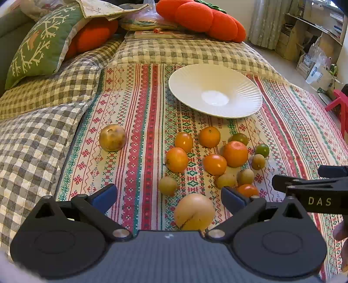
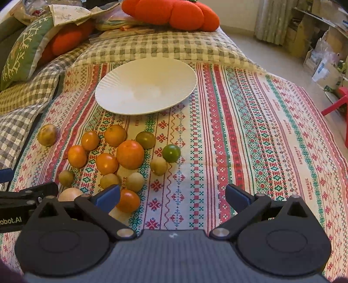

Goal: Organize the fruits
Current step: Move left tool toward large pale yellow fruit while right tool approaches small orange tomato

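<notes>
A white ribbed plate (image 1: 239, 76) (image 2: 108, 87) lies bare on the striped cloth. In front of it sit several loose fruits: oranges such as the biggest one (image 1: 235, 153) (image 2: 130, 154), small green and tan fruits, a green one (image 1: 262, 150) (image 2: 171, 153), a brownish round fruit (image 1: 112, 137) (image 2: 47, 134) apart at the left, and a pale yellow fruit (image 1: 194, 211) nearest. My left gripper (image 1: 169, 197) hangs open just above the pale fruit, holding nothing. My right gripper (image 2: 173, 197) is open over bare cloth, right of the pile.
Checked quilts, a green cushion (image 1: 41, 43) and orange pumpkin cushions (image 1: 200, 19) crowd the back and left. A red stool (image 1: 339, 104) and cluttered shelves stand past the cloth's right edge. The right gripper's body (image 1: 315, 191) shows beside the left one.
</notes>
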Available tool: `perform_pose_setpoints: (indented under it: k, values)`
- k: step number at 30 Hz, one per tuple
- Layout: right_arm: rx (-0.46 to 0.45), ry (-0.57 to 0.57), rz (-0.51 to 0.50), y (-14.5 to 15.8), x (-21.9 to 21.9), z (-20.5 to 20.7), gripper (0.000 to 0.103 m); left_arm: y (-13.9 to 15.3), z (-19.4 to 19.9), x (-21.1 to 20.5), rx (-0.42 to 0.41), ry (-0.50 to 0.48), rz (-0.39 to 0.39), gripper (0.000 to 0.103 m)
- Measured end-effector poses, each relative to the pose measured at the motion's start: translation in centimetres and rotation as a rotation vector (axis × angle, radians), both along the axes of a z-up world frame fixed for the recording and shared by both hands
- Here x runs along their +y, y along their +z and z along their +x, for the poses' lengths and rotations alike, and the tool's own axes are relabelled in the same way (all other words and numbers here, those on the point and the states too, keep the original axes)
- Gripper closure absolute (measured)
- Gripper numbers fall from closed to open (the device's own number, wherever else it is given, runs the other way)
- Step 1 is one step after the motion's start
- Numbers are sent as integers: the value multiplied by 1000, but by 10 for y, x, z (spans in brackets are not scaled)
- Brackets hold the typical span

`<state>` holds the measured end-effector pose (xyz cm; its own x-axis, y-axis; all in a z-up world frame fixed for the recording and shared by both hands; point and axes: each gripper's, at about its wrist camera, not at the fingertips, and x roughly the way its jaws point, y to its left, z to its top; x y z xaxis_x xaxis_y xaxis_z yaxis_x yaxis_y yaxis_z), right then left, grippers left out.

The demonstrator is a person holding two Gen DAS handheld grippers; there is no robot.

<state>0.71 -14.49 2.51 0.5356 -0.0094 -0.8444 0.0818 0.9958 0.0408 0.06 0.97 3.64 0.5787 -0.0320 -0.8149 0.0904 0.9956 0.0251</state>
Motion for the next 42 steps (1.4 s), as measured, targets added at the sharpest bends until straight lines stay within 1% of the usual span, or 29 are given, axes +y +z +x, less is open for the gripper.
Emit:
perform_pose_setpoints:
  k: [12, 34, 42]
  values:
    - [2, -7, -3, -1, -1, -1, 0, -1, 0, -1, 5, -20, 9, 7]
    - [10, -6, -8, -2, 1, 1, 0, -4, 0, -1, 13, -21, 12, 7]
    - [12, -4, -17, -3, -1, 3, 0, -10, 1, 3, 28, -25, 16, 7]
